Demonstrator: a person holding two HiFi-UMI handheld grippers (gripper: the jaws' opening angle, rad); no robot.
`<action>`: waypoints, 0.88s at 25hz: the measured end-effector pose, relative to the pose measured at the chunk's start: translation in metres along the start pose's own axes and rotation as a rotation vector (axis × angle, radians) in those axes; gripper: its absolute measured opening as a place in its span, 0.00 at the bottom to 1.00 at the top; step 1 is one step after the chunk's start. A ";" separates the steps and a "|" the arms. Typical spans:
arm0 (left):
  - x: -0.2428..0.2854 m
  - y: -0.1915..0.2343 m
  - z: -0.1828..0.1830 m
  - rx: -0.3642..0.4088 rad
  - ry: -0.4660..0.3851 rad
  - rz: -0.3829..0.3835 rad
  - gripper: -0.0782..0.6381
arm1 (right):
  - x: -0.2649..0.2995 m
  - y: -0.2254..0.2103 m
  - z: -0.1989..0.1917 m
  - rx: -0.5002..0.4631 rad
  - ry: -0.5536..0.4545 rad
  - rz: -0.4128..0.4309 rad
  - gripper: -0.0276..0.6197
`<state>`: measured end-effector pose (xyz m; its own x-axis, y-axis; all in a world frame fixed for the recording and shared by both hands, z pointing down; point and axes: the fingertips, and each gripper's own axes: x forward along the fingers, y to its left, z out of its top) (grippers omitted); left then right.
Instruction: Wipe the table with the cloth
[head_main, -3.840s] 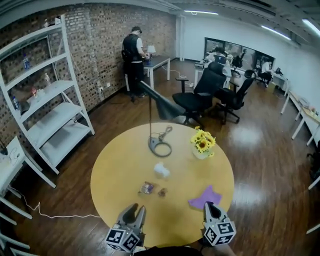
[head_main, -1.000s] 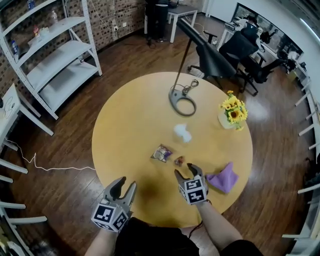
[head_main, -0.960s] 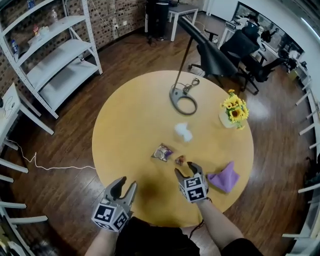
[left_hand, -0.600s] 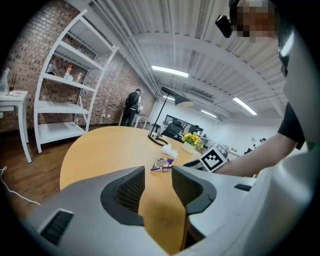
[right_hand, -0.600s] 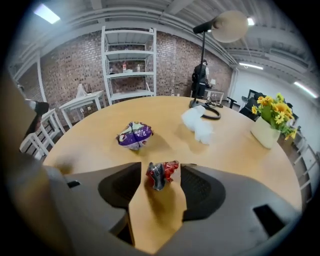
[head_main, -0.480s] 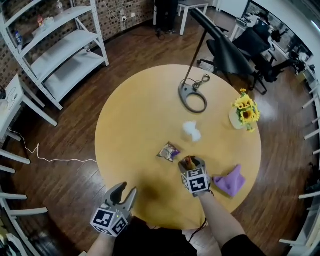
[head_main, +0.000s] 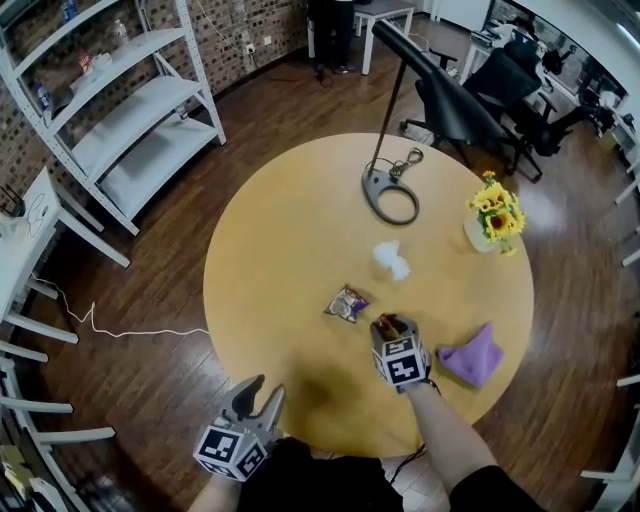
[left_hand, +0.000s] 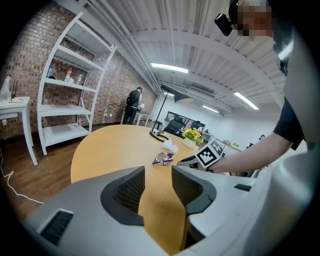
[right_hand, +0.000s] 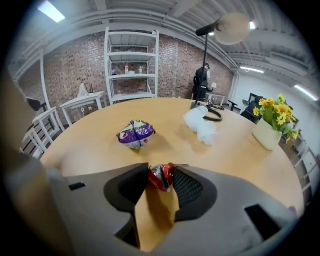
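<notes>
Round yellow surface (head_main: 290, 250), wood floor (head_main: 150, 370) around it; items on the surface, counted: one cloth, two wrappers, one tissue, one lamp, one vase. Cloth (head_main: 473, 357): purple, crumpled, lying near the surface's right near edge, just beside the right gripper (head_main: 390, 325) on its right and not touching it, untouched by either gripper. Red wrapper (right_hand: 161, 176): small, crinkled, pinched between the right gripper's jaws, which have just been closing and now press on it from both sides, low over the surface. Purple wrapper (head_main: 347, 303): one, flat on the surface, near the right gripper on its far left, apart from it. Tissue (head_main: 391, 260): one white wad, further toward the middle, between the purple wrapper and the lamp. Lamp (head_main: 390, 195): one, ring base on the far part of the surface, thin pole rising to a dark shade; a small key bunch (head_main: 405, 160) lies beside the base. Vase (head_main: 495, 215): one, white, holding yellow flowers, at the right far side, well apart from the cloth. Left gripper (head_main: 262, 392): at the near left edge of the surface, jaws spread, only bare surface seen between them. Surroundings: one white shelf unit (head_main: 120, 110) against a brick wall, one white side table (head_main: 30, 220) at left, a white cable (head_main: 120, 330) on the floor, dark office chairs (head_main: 500, 80) beyond, one person (left_hand: 134, 105) standing at a far desk
</notes>
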<state>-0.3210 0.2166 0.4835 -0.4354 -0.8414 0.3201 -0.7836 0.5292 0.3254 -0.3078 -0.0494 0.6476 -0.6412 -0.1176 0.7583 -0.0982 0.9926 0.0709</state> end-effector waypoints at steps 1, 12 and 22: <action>0.002 -0.004 0.000 0.009 0.001 -0.010 0.33 | -0.003 0.000 -0.004 0.007 -0.002 -0.003 0.29; 0.069 -0.101 -0.002 0.088 0.017 -0.264 0.33 | -0.117 -0.043 -0.028 0.191 -0.207 -0.124 0.29; 0.114 -0.261 -0.032 0.166 0.074 -0.617 0.33 | -0.271 -0.135 -0.140 0.386 -0.282 -0.461 0.29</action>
<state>-0.1521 -0.0136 0.4635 0.1443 -0.9729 0.1807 -0.9411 -0.0785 0.3289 -0.0138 -0.1476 0.5233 -0.6373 -0.5833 0.5037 -0.6424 0.7631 0.0708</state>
